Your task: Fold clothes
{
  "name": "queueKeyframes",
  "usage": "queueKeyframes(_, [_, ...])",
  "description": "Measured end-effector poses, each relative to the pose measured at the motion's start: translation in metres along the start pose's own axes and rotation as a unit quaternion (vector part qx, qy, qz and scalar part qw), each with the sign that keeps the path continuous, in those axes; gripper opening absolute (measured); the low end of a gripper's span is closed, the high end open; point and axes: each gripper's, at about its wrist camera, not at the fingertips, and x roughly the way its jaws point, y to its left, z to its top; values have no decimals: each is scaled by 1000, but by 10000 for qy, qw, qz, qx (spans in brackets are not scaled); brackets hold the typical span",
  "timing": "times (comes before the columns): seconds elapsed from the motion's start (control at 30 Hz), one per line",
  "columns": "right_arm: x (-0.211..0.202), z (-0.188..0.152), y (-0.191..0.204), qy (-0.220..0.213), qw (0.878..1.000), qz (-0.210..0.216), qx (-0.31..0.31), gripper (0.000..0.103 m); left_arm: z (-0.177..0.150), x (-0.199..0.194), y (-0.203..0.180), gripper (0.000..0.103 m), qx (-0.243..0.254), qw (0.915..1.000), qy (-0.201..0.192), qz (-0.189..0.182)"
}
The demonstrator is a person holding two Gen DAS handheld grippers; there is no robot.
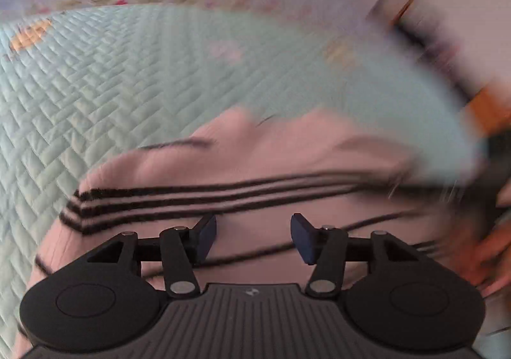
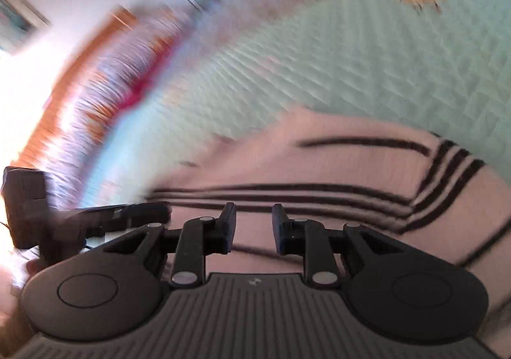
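Left wrist view is showing the left gripper (image 1: 253, 239) hovering with jaws wide and nothing between them above a pink garment (image 1: 223, 167) with 3 dark stripes, lying bunched on a green quilt (image 1: 111, 87). Right gripper (image 2: 254, 229) is hanging likewise, its gap narrower, holding nothing, likely poised near an edge; both views are blurring.

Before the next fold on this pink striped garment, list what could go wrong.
1. Both views are motion-blurred: fast moves may land the left tongs or right tongs off the edge they aim for.
2. Both tongs are open over the garment, holding nothing; closing there might pinch several layers.
3. The garment looks bunched on the quilt, so creases may get folded in.
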Motion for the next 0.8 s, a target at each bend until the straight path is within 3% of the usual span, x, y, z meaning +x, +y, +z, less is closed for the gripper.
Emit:
queueKeyframes(0.1, [2, 20, -42, -522, 9924, 41, 1115, 0, 20, 7, 13, 51, -612, 9977, -91, 268])
queueKeyframes(0.13, [-1, 26, -49, -705, 9889, -13, 1308, 0, 26, 5, 20, 46, -819, 9963, -75, 264])
queueKeyframes(0.23, [-9, 28, -27, -834, 9934, -322, 717, 2, 34, -11, 31, 39, -1139, 9929, -179, 291])
queueKeyframes(0.27, [-14, 26, -17, -888, 9943, -313, 507, 7, 31, -21, 36, 39, -1280, 9912, -263, 205])
queueKeyframes(0.37, [-23, 15, 5, -786, 9961, 260, 304, 8, 31, -29, 38, 44, -1490, 9865, -324, -597])
queueKeyframes(0.4, [-19, 13, 8, -639, 9970, 341, 288, 8, 32, -19, 32, 45, -1322, 9894, -231, -546])
queueKeyframes(0.47, [-2, 13, 9, -339, 9992, 115, 197, 9, 34, 3, 20, 50, -933, 9950, -9, -358])
queueKeyframes(0.5, [7, 13, 10, -189, 9997, 2, 152, 2, 30, 20, 18, 42, -777, 9968, 176, 76])
queueKeyframes(0.53, [12, 16, 6, -247, 9995, -119, 167, 0, 30, 27, 20, 38, -767, 9967, 83, 253])
queueKeyframes(0.67, [2, 27, 0, -1084, 9895, -812, 509, 0, 49, 6, 30, 33, -1295, 9909, -72, 370])
queueKeyframes(0.7, [-5, 23, 8, -1206, 9877, -889, 453, 12, 49, -11, 31, 35, -1124, 9928, -286, 305])
queueKeyframes(0.77, [-17, 0, 29, -1288, 9897, -593, 193, 20, 41, -48, 39, 49, -841, 9939, -689, 202])
queueKeyframes(0.8, [-20, -15, 35, -1245, 9913, -370, 198, 24, 34, -58, 49, 64, -851, 9934, -709, 286])
